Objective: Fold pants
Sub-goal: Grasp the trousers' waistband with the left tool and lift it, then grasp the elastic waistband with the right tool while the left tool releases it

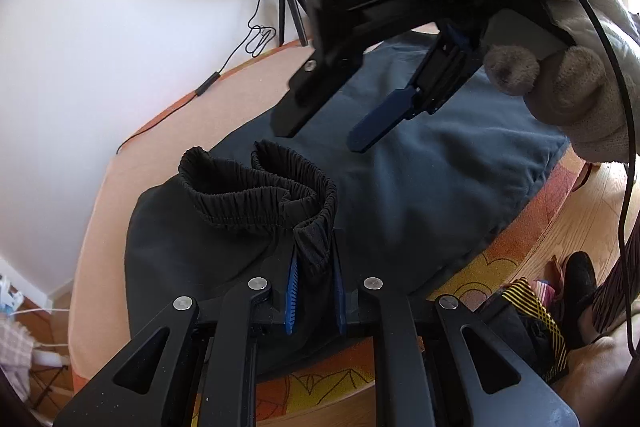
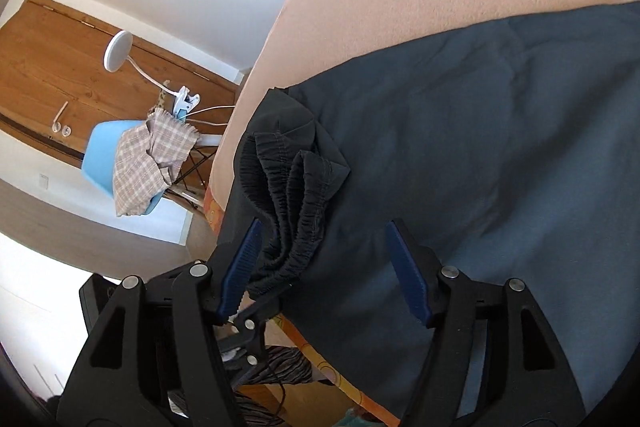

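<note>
Black elastic waistband (image 1: 256, 199) of the pants (image 1: 192, 267) is bunched mid-frame, and my left gripper (image 1: 316, 291) is pinching its edge at the lower centre. Right gripper (image 2: 324, 271) hangs over the grey blanket (image 2: 500, 147) with fingers spread wide, holding nothing. Looks like I'm at the straightening stage, so next I'd grab the waistband's other end and pull it flat. No containers anywhere that I can see.

Left gripper (image 1: 316, 291) jaws clamped tight; right gripper (image 1: 326, 139) jaws spread wide, hovering, tilted downward.
</note>
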A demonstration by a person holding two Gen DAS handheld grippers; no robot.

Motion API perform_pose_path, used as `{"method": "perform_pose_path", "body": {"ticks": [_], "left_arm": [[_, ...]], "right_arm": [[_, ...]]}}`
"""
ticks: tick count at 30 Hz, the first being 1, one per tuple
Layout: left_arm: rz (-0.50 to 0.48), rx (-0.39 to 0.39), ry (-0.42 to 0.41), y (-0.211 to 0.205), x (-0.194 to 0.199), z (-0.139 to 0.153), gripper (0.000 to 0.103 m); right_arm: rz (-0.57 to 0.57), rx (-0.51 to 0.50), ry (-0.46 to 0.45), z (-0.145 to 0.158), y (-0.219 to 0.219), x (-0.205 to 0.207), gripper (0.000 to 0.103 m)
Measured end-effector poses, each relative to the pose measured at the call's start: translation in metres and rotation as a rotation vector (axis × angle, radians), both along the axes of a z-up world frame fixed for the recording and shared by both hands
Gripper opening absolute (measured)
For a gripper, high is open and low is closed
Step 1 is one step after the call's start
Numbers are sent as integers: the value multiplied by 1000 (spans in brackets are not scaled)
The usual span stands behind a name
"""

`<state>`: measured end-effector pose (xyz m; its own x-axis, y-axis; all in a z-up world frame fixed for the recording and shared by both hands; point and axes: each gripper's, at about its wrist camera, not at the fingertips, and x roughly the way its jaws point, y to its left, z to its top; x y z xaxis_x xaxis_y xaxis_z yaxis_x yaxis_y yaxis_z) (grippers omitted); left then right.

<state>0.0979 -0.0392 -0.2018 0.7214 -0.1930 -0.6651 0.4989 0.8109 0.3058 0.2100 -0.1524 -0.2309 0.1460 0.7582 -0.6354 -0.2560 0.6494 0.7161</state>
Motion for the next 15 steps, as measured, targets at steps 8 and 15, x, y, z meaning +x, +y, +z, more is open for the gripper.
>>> {"method": "perform_pose_path", "body": {"ticks": [8,15], "left_arm": [[-88,165,-92,-31,-19,-12,13],[-111,197,-112,-38,-24,-13,13]], "right_arm": [[49,-30,60,-2,41,12,68],[74,-251,53,3,62,14,71]]}}
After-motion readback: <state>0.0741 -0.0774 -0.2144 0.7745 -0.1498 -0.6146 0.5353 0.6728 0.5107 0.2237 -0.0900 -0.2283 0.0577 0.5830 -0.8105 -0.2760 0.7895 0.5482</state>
